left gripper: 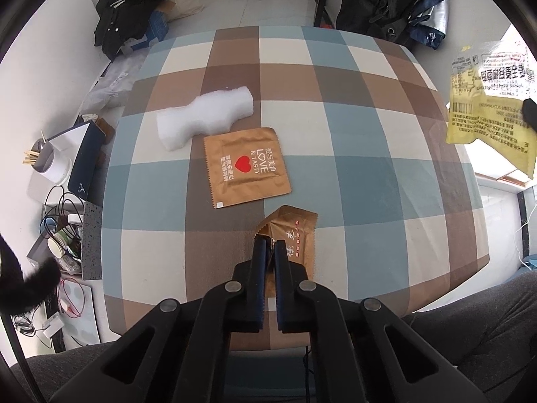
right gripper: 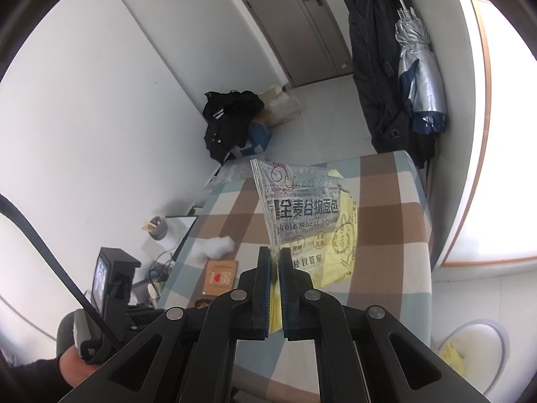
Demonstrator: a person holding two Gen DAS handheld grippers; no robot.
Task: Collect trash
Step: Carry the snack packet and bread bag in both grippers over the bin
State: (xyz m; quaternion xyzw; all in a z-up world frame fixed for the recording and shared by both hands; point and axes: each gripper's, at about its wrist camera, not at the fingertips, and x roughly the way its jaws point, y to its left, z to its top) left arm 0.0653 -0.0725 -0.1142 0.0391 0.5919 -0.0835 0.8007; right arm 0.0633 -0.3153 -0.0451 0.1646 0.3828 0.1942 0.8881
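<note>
Both hand-held grippers pinch wrappers above the checked counter (left gripper: 335, 107).
Left hand-held gripper (left gripper: 270, 247) clamps a brown sachet (left gripper: 295, 231); right hand-held gripper (right gripper: 274, 258) clamps a bread bag (right gripper: 302, 208) (yellow-backed).

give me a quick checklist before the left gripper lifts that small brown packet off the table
1. Left gripper shut on the small brown packet: ok.
2. Grip deep enough to survive a lift: cannot tell, only the packet's near corner is pinched.
3. Right gripper holding the yellow bread bag clear of the table: ok.
4. Packet free of the heart-print packet: ok, a gap shows.
5. Remaining trash located: ok, the heart-print packet and white foam piece lie ahead.
6. Bin in reach: cannot tell.
</note>
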